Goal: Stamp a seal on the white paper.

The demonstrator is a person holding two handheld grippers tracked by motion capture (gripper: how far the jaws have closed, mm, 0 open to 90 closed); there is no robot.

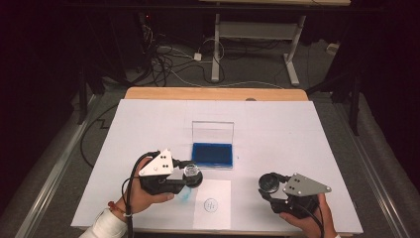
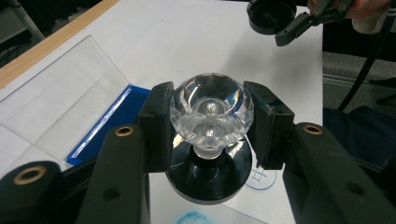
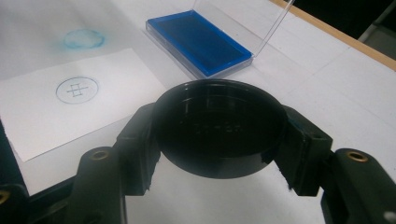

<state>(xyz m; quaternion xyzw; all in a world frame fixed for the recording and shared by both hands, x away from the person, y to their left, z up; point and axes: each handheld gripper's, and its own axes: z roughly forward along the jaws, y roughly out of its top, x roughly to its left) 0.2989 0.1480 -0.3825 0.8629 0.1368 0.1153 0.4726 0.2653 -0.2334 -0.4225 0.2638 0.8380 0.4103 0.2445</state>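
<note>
We pinch the stamp [image 2: 211, 112] by its crystal knob in our left gripper [image 1: 184, 174], just past the already printed paper [image 1: 212, 204], while our right gripper [image 1: 271, 186] clamps its cap [image 3: 219, 126], so capping remains.

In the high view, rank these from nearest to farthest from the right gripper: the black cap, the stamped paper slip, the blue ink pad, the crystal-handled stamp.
1. black cap: clamped in the right gripper, on its left side.
2. stamped paper slip: to its left, at the near edge.
3. crystal-handled stamp and blue ink pad: both farther left, the pad also farther back; too close to call.
</note>
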